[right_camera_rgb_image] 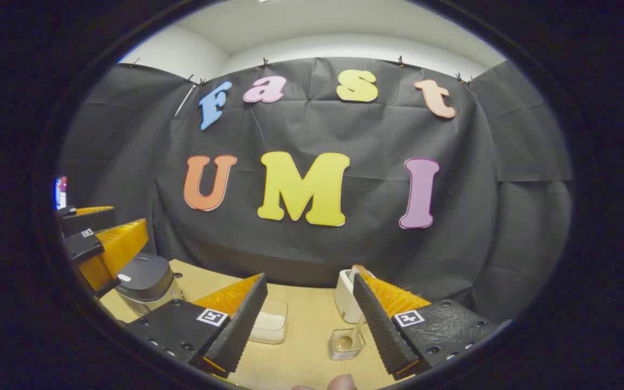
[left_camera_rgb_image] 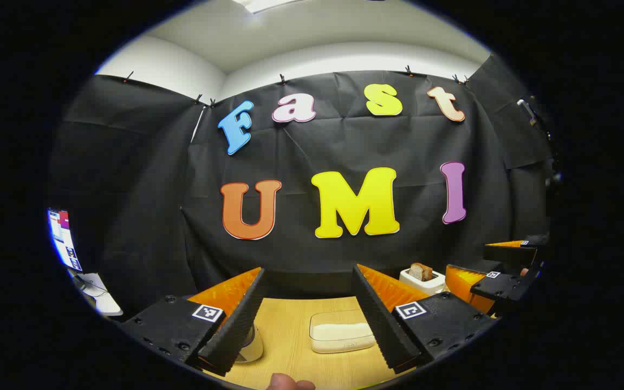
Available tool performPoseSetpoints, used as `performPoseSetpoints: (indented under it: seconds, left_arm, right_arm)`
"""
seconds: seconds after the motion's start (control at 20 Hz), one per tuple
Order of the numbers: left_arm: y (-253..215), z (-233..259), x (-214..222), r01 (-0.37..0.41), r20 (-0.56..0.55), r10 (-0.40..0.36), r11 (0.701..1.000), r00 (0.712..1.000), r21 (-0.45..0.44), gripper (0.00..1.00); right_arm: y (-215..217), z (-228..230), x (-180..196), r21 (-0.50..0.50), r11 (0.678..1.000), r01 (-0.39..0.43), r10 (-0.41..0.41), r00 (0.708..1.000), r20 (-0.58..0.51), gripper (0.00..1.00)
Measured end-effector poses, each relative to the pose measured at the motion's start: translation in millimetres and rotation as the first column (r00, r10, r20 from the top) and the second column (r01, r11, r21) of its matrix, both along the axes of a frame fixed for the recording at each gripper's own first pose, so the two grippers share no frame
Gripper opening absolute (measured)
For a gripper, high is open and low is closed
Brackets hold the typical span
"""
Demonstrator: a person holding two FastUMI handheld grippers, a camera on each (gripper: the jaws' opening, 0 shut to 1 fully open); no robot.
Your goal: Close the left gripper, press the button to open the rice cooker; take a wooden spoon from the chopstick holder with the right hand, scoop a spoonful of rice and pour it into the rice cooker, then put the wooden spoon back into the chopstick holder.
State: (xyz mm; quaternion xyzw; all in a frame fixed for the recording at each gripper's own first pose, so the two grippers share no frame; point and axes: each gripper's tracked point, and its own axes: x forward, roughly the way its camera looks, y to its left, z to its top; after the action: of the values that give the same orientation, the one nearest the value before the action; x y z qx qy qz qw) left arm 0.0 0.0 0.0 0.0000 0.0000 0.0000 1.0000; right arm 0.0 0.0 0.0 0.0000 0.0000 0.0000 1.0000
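Left tool (left_camera_rgb_image: 312, 325) released, jaws wide apart, held above table (left_camera_rgb_image: 290, 330), gripping nothing. Right tool (right_camera_rgb_image: 301, 325) likewise spread wide, empty. Rice cooker (right_camera_rgb_image: 144, 279) at left on table in right gripper view, lid down, just beside left tool. Clear rice container (left_camera_rgb_image: 342, 336) between left tool's fingers, farther off on table. Clear chopstick holder (right_camera_rgb_image: 347, 342) with wooden spoon (right_camera_rgb_image: 356, 325) standing in it, near right tool's right finger. White toaster (left_camera_rgb_image: 423, 279) with bread at back.
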Motion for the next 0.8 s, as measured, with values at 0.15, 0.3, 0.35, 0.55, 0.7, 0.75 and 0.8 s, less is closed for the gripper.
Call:
performPoseSetpoints:
  seconds: [0.15, 0.3, 0.35, 0.55, 0.7, 0.75, 0.8]
  left_arm:
    - [-6, -1, -1, 0.003, -0.005, -0.003, 1.0, 1.0, 0.011, 0.99]
    - [-13, 0, 0, 0.017, -0.003, -0.017, 1.0, 1.0, 0.014, 0.99]
    - [-14, 1, 0, 0.015, 0.0, -0.015, 1.0, 1.0, 0.018, 0.99]
    - [-17, 3, 3, 0.004, -0.002, -0.004, 1.0, 1.0, 0.025, 0.99]
    - [-19, 0, 7, -0.004, -0.011, 0.004, 1.0, 1.0, 0.024, 0.99]
    - [-20, -1, 8, -0.006, -0.012, 0.006, 1.0, 1.0, 0.022, 0.99]
    - [-20, 0, 10, -0.007, -0.011, 0.007, 1.0, 1.0, 0.021, 0.99]
  right_arm:
    - [-6, 0, 0, 0.016, 1.0, -0.001, 0.001, 1.0, -0.002, 0.95]
    - [-8, 0, 0, 0.025, 1.0, -0.009, 0.009, 1.0, -0.005, 0.95]
    - [-9, 3, 0, 0.025, 1.0, -0.012, 0.012, 1.0, 0.002, 0.95]
    - [-13, 6, 5, 0.038, 0.999, -0.021, 0.021, 1.0, 0.015, 0.97]
    - [-20, 5, 9, 0.046, 0.999, -0.023, 0.022, 1.0, 0.015, 0.95]
    - [-22, 7, 10, 0.046, 0.999, -0.022, 0.021, 1.0, 0.018, 0.95]
    - [-24, 7, 11, 0.049, 0.999, -0.022, 0.021, 1.0, 0.021, 0.95]
